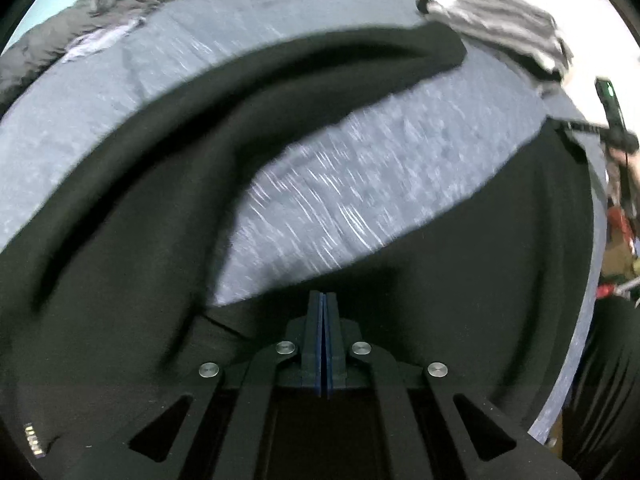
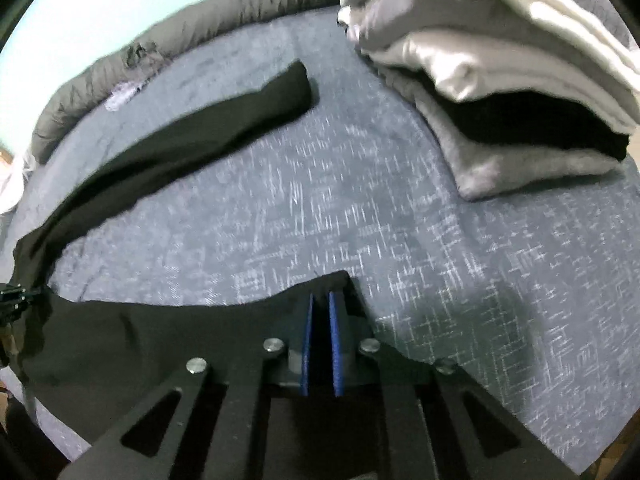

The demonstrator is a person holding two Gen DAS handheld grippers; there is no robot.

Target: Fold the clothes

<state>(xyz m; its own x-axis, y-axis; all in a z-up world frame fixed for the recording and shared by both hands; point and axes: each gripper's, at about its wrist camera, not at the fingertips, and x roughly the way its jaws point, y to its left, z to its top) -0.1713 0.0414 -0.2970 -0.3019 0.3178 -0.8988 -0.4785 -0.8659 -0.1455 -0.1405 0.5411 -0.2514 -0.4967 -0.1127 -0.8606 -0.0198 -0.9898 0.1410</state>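
- The black garment (image 1: 132, 208) lies spread on the blue-grey bedcover (image 1: 340, 184); one long part (image 2: 192, 128) stretches away across the cover towards the grey quilt (image 2: 224, 12) along the far edge
- The left gripper (image 1: 323, 304) points steeply down over the garment's near edge; its blue pads (image 1: 319, 344) are pressed flat together; whether cloth is pinched between them I cannot tell
- The right gripper (image 2: 321, 300) has its jaws narrow, a thin slit between the blue pads (image 2: 307, 344); a raised peak of black cloth sits at the tips, seemingly pinched
- A stack of folded clothes (image 2: 500, 92), grey, white and black, sits on the cover well to the right, apart from the garment
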